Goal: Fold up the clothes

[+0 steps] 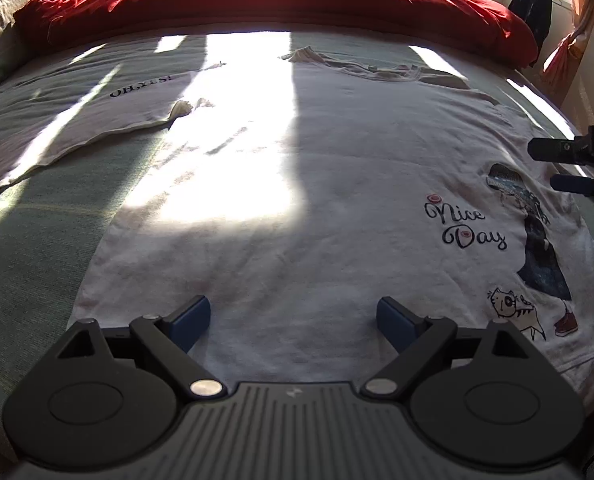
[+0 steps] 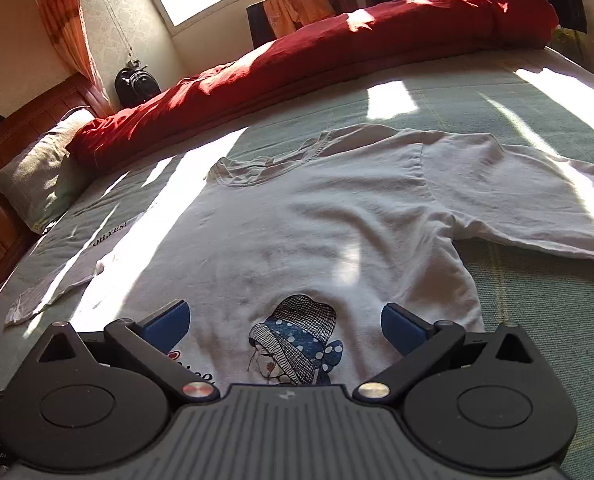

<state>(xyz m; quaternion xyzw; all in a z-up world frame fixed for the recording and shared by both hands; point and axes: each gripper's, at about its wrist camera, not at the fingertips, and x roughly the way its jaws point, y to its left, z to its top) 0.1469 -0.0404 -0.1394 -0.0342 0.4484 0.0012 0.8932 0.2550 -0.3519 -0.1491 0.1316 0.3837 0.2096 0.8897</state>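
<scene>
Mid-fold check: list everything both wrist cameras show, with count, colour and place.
Nice Day T-shirt: one, white, spread flat mid-bed.
OH,YES! garment: one, white, flat beside the T-shirt.
Duvet: one, red, bunched along the far bed edge.
Bed cover: one, green, under the clothes.
Pillow: one, pale, by the wooden headboard.
Backpack: one, black, in the corner.
Left hand-held gripper: open, above the T-shirt hem.
Right hand-held gripper: open, over the hat print.

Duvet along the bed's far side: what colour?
Red duvet, plain, no pattern; clearest in the right wrist view.
</scene>
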